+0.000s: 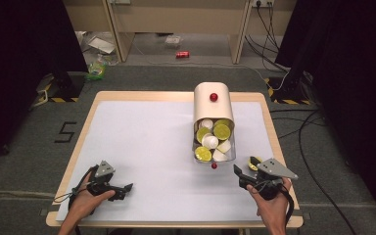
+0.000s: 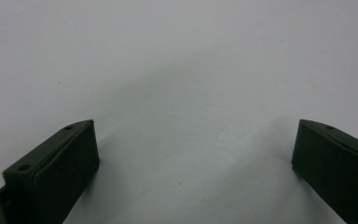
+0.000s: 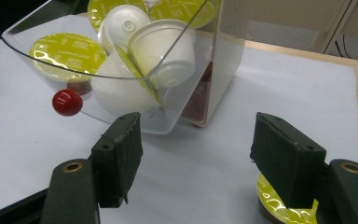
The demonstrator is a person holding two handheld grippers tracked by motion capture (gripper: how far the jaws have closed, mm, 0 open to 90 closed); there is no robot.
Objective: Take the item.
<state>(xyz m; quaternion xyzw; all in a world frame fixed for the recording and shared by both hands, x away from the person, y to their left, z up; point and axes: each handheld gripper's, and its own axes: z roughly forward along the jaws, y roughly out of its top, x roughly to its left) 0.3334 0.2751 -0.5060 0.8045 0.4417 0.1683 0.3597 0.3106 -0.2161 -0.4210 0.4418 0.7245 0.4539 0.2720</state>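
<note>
Capsule [image 3: 279, 205], yellow-lidded, lies on the white table [image 1: 142, 142] beneath your right gripper [image 1: 243, 169], at five o'clock from the clear drawer [image 3: 177, 107] of capsules; its jaws stand apart, gripping nothing; your left gripper [image 1: 127, 187], at seven o'clock, gapes wide and empty.

Left gripper [image 1: 127, 186] and right gripper [image 1: 236, 170] rest low, jaws apart.
</note>
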